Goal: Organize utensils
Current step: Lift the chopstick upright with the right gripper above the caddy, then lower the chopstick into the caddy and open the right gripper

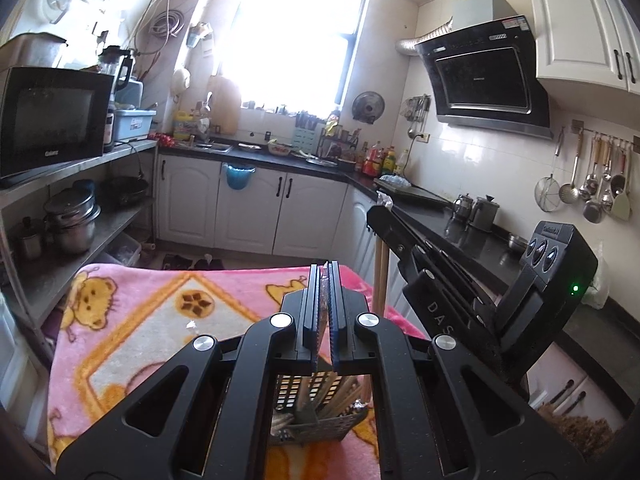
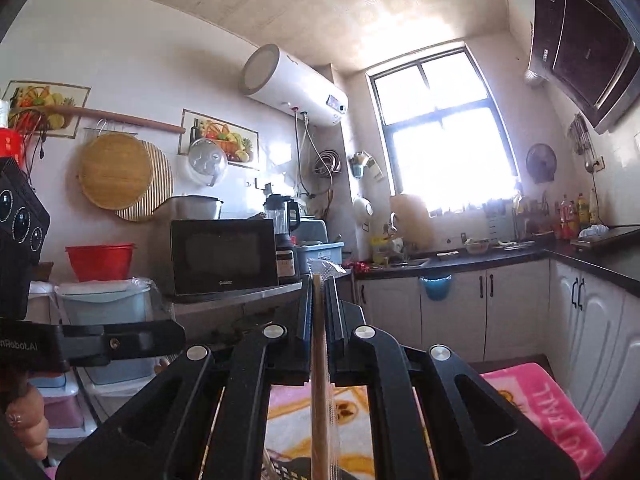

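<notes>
The work surface is draped in a fleecy pink blanket (image 1: 132, 320) printed with cartoon bears and orange borders. On it, seen through the frame of the left gripper (image 1: 325, 280), stands a dark perforated plastic utensil basket (image 1: 316, 420), rectangular, holding upright pale wooden chopsticks and at least one darker handle. The left gripper's black jaws are closed almost flush, pinching a thin piece of crinkled clear wrapper (image 1: 327, 270) between the blue ribbed pads; it hangs above the basket. The right gripper (image 2: 319, 284) is clamped narrowly on a pair of wooden chopsticks (image 2: 320, 380), smooth, straight and light tan, with a clear plastic sleeve alongside; in the left view their lower ends (image 1: 381, 276) hang past the blanket's right edge, beside the black countertop (image 1: 472, 240). A glossy black microwave (image 1: 52, 120) sits on a steel shelf.
</notes>
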The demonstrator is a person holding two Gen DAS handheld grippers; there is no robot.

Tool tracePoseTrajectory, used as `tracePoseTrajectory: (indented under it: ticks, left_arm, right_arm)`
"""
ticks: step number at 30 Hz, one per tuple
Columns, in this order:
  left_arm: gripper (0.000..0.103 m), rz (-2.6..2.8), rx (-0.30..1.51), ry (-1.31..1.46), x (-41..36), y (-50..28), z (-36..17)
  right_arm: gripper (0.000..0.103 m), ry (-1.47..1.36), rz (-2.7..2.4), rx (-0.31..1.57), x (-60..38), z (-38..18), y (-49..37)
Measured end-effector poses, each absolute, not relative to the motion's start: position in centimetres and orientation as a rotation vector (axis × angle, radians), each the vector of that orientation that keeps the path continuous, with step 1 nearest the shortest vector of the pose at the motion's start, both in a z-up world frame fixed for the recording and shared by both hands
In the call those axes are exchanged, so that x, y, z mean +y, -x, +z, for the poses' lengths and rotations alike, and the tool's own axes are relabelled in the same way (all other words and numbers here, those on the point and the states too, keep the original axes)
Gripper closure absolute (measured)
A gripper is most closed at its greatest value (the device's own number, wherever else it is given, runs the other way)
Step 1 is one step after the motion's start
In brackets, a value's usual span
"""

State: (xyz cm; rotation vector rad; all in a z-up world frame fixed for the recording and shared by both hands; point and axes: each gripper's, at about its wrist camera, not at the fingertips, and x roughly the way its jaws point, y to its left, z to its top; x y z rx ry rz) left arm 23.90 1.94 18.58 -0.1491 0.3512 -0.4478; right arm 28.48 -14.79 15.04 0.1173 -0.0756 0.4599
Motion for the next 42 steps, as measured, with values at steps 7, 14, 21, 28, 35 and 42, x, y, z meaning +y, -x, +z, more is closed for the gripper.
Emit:
tracePoseTrajectory:
  ticks: [7,14,21,28,35,42]
  left_arm:
    - [0.101,-0.446,0.378,0.194,2.7,-25.7,16.9]
    - [0.101,-0.443,0.409,0.221,2.9,-27.1,15.0]
    - [0.101,-0.443,0.452,0.228,2.5,-27.7,13.0]
    - [0.101,-0.440,0.482,0.236,2.4,-27.4,12.0]
    - [0.079,-0.416,0.497,0.214,2.2,-26.2,11.7]
    - [0.054,-0.376,0.486,0.212,2.8,-24.2,11.8]
  right_arm:
    - [0.097,-0.105,0.403,-0.078,-13.6,13.0,-30.2]
    - [0.097,-0.115,0.367,-0.057,-13.5,10.8,-31.5]
    - [0.088,-0.174,0.367,-0.022,-14.9,9.4,-31.1]
    - [0.068,-0.183,0.379,0.019,-16.9,8.4,-28.4]
    - [0.051,-0.181,0.374,0.116,-19.0,7.2,-25.3]
    - [0.034,-0.180,0.357,0.218,-20.7,6.2,-22.3]
